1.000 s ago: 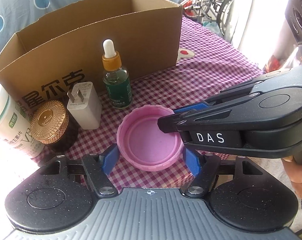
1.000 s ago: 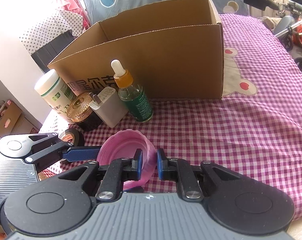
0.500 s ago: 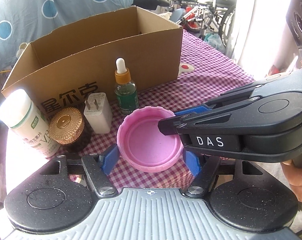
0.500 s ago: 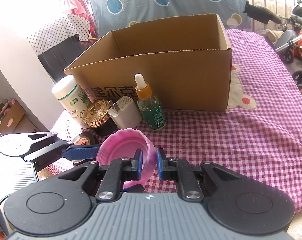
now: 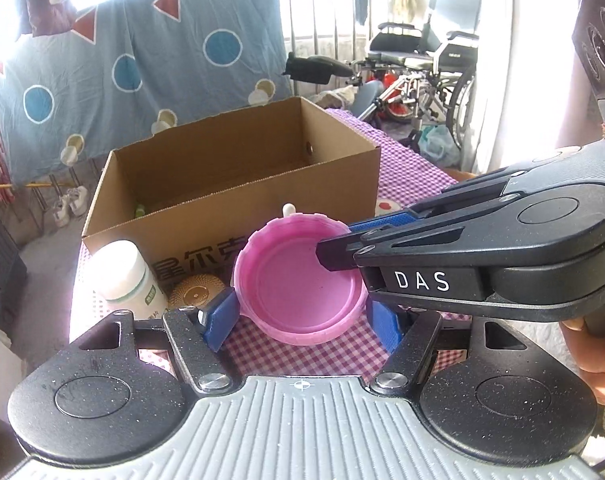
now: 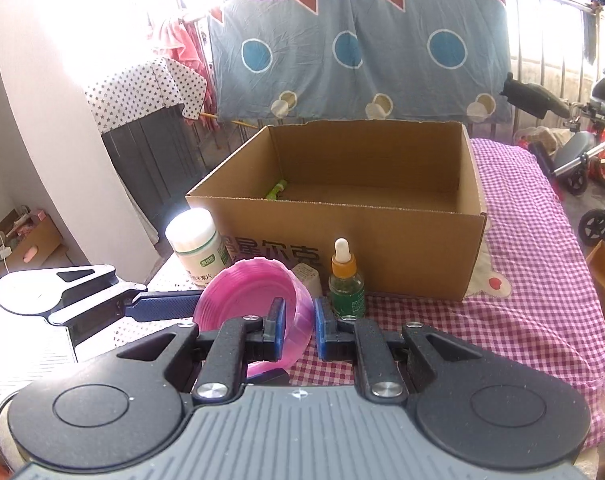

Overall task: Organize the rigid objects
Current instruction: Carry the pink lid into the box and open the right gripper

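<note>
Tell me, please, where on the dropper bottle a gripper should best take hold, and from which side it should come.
Probably the green glass body of the dropper bottle, from the front, level, with the fingers on its left and right. It stands upright; the body is its widest, straight-walled part, while the orange collar and white bulb above look narrow and soft. The cardboard box blocks the back, and a white charger stands close on its left.

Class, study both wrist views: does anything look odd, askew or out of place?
Yes: the pink lid hangs tilted above the tablecloth, its rim pinched by the right hand-held gripper. The open left hand-held gripper brackets it.
</note>
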Available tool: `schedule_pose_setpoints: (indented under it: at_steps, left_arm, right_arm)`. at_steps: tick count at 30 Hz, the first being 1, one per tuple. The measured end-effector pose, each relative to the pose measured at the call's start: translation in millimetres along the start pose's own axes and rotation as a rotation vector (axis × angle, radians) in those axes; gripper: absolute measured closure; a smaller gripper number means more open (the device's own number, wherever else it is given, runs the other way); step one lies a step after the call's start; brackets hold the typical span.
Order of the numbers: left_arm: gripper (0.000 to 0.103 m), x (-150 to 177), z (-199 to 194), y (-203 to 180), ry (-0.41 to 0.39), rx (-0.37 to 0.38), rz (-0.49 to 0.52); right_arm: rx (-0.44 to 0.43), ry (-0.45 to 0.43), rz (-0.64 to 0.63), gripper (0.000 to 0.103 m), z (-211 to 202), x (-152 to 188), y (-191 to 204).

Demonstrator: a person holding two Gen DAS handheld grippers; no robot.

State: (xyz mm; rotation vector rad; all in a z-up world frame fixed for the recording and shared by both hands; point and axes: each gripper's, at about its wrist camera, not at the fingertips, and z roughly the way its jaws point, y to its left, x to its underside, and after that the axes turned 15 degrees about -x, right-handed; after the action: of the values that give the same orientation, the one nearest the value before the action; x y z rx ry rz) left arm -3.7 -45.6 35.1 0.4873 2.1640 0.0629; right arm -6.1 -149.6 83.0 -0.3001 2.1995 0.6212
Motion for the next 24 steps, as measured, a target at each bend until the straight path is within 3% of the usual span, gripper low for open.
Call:
schedule_pose_setpoints:
  at_steps: [6, 12, 18, 24]
  left_arm:
    - [0.033, -37.4, -17.7, 28.9, -0.13, -0.087, -0.004]
    - [0.033, -83.3, 9.6, 55.7, -0.128, -0.118, -0.015]
    - [0.033, -114.4, 81.7, 74.9, 0.036, -0.073, 0.01]
    - [0.033, -117.0, 157.5, 77.5, 0.246, -0.016, 0.088]
  right_arm:
    - [-0.026, -0.085, -0.136, 0.086, -5.5, -53.7, 26.4]
    - [-0.075, -0.065, -0.187, 0.086, 25.5, -114.0, 21.0]
    - [-0.148, 0.105, -0.077, 0.086, 97.8, -162.9, -28.8]
    - [-0.2, 0.32, 0.102, 0.086, 178.1, -169.0, -93.5]
